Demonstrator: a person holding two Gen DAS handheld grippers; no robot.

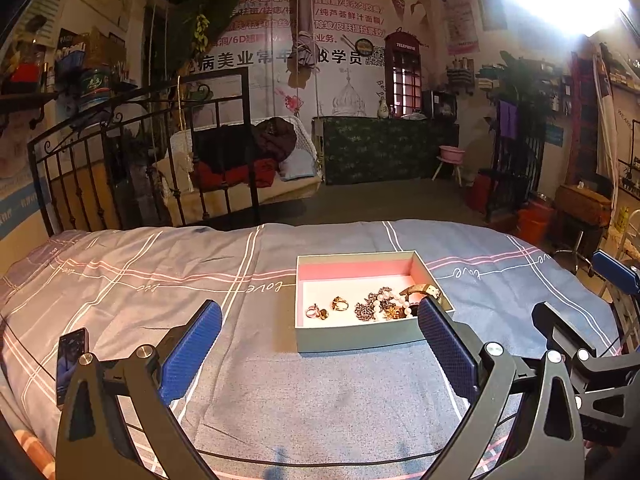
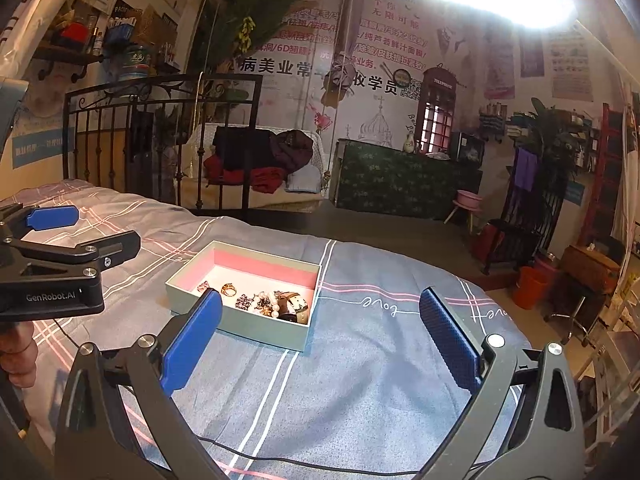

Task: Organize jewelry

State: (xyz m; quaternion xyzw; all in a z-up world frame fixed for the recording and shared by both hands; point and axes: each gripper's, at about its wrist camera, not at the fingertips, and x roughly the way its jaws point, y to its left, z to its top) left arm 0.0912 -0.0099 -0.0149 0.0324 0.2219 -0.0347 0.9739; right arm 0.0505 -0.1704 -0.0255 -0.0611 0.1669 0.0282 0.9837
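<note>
A shallow grey box with a pink lining sits on the bed. Inside lie two rings, a pearl bracelet, beaded pieces and a watch. My left gripper hovers open just in front of the box, its right pad overlapping the box's near right corner. In the right wrist view the box lies ahead to the left, holding the rings, the pearls and the watch. My right gripper is open to the right of the box, nothing between its fingers.
The bed carries a grey-blue plaid sheet. A phone lies at its left edge. A black iron bed frame stands behind. The left gripper and a person's hand show at the left of the right wrist view. A cable crosses the sheet.
</note>
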